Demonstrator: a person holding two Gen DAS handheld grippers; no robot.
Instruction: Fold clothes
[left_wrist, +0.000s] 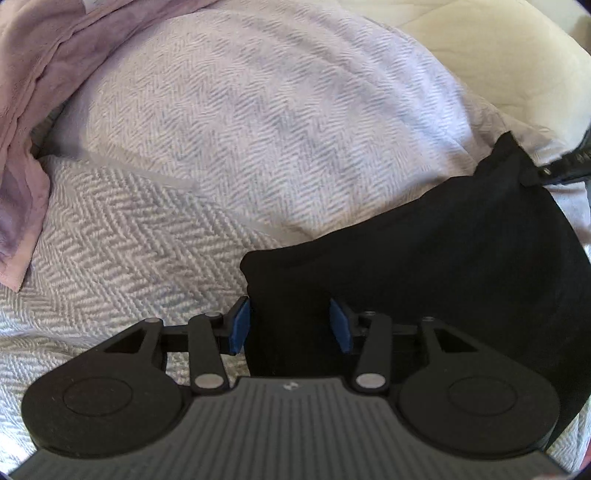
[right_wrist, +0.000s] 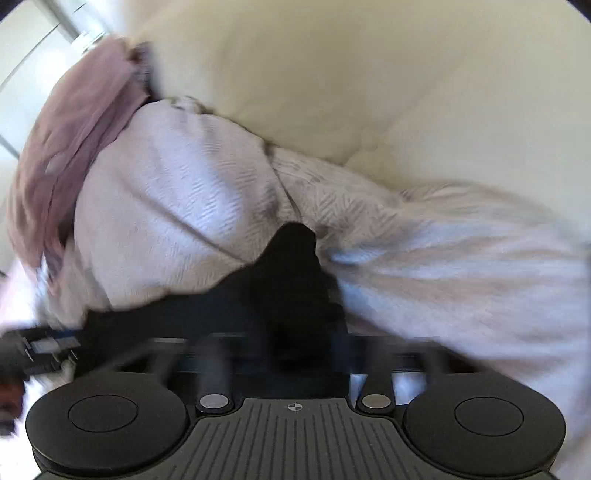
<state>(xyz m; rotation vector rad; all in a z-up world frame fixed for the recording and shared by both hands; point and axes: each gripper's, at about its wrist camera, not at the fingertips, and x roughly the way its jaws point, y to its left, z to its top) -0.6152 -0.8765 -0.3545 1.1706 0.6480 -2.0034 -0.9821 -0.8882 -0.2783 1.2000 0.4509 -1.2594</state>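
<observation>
A black garment hangs stretched over a grey herringbone blanket. My left gripper is shut on one bunched end of it, and the black cloth fills the gap between the blue pads. The garment's far corner rises to a point at the right edge of the left wrist view, beside a dark part of the other gripper. The right wrist view is blurred. There the black garment bunches up from between the fingers of my right gripper, which looks shut on it.
A pink garment lies crumpled over the blanket at the upper left, and the right wrist view shows this pink garment too. A cream cushioned surface rises behind the blanket.
</observation>
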